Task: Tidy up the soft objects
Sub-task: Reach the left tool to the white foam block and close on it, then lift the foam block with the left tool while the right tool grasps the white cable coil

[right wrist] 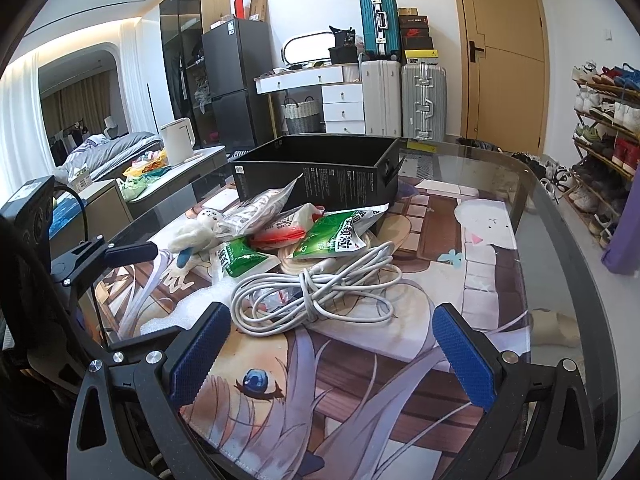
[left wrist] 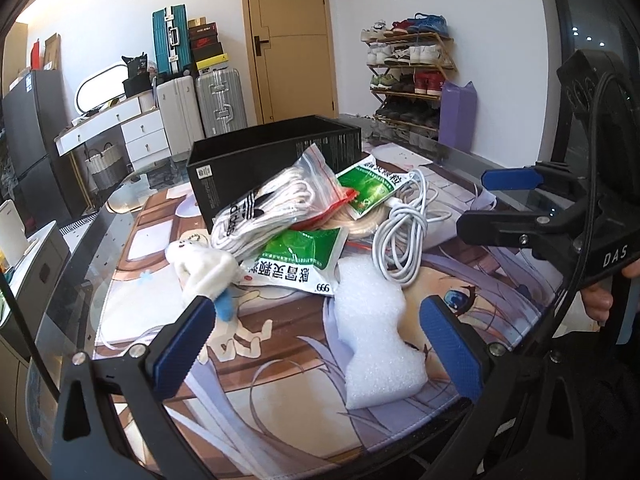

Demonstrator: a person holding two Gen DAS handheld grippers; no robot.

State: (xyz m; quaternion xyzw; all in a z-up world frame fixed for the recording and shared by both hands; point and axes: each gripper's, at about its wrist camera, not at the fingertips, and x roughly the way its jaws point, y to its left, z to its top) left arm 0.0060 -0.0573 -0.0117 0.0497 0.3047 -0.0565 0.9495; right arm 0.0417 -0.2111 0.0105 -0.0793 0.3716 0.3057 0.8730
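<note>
Soft items, unsorted: white foam block, coiled white cable, green sachets, plush toy, heaped mid-desk before the open black box. Left gripper and right gripper: jaws apart, empty. Step: first pick pending; next, likely close on the foam.

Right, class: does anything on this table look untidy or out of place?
Yes. The soft items sit heaped beside the open black cardboard box, not inside: the coiled white cable, green sachets and white foam piece.
</note>
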